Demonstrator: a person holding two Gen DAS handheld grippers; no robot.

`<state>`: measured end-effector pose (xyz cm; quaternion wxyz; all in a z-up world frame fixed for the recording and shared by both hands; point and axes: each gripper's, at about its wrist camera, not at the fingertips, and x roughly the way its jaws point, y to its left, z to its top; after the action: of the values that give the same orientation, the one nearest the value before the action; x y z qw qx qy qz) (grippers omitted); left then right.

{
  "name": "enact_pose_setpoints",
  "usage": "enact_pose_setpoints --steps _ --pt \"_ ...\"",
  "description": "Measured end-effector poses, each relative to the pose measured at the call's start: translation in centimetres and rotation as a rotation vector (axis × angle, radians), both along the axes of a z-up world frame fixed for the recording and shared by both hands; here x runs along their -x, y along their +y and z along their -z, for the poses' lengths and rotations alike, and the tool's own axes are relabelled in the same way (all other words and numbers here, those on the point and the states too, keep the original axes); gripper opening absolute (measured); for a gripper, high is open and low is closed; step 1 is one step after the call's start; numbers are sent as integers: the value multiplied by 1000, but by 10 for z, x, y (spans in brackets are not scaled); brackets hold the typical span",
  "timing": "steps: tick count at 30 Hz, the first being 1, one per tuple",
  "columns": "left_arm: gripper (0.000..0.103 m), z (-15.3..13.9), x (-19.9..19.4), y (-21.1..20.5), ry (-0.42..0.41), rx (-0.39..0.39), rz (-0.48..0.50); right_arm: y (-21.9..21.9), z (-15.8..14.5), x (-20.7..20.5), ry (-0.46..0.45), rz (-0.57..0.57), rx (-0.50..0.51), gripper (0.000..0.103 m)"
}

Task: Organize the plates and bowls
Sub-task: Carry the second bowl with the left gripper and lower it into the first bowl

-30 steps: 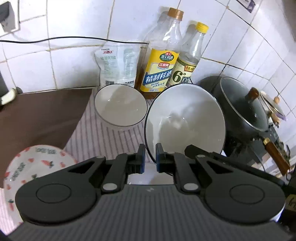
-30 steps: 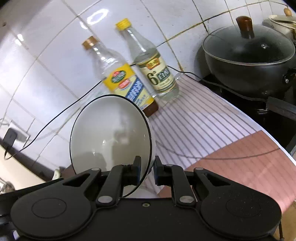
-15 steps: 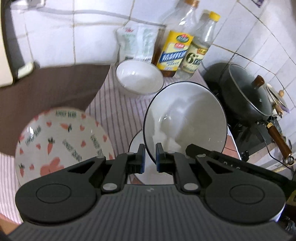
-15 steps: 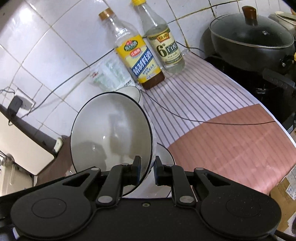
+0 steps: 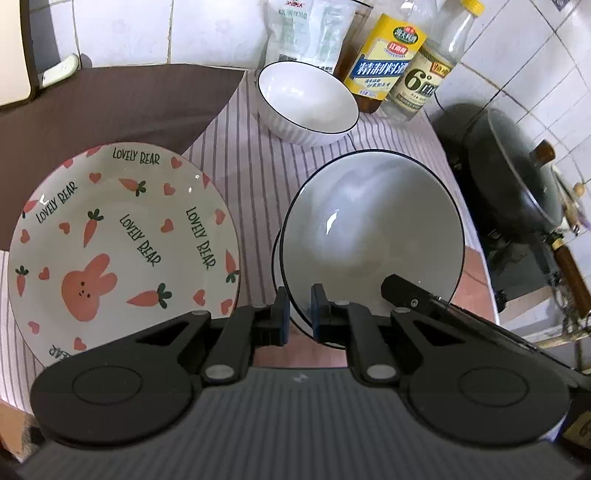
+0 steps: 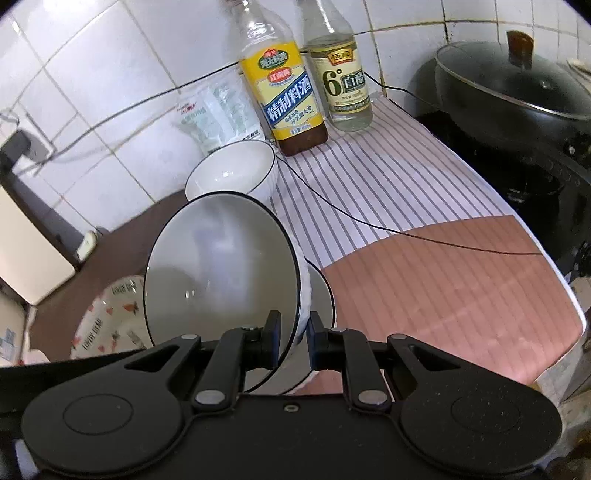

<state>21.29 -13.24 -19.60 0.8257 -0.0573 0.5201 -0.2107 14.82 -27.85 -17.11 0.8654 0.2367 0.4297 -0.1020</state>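
Observation:
A large white bowl with a dark rim (image 5: 369, 229) (image 6: 221, 266) is held tilted by both grippers. My left gripper (image 5: 298, 314) is shut on its near rim. My right gripper (image 6: 293, 334) is shut on its rim from the other side. It sits just over a second white dish (image 5: 276, 258) (image 6: 323, 295) lying below it. A smaller white bowl (image 5: 306, 101) (image 6: 236, 173) stands by the bottles. A carrot-and-rabbit plate (image 5: 122, 243) (image 6: 107, 317) lies to the left.
Two bottles (image 5: 388, 59) (image 6: 284, 92) and a plastic bag (image 5: 306, 33) stand against the tiled wall. A black lidded pot (image 5: 517, 184) (image 6: 517, 96) is on the stove at right. A thin black cable (image 6: 369, 221) crosses the striped cloth (image 6: 388, 184).
Both grippers have lowered with the large bowl toward the counter, tipping downward. The carrot plate and the dish below have come into fuller view.

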Motion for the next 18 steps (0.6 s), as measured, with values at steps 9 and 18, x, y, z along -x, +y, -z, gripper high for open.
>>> enact_pose_setpoints --steps 9,18 --pt "10 6 -3 -5 7 -56 -4 8 6 -4 22 -52 68 19" --pt "12 13 -9 -5 32 -52 -19 14 9 -4 -26 -128 158 24"
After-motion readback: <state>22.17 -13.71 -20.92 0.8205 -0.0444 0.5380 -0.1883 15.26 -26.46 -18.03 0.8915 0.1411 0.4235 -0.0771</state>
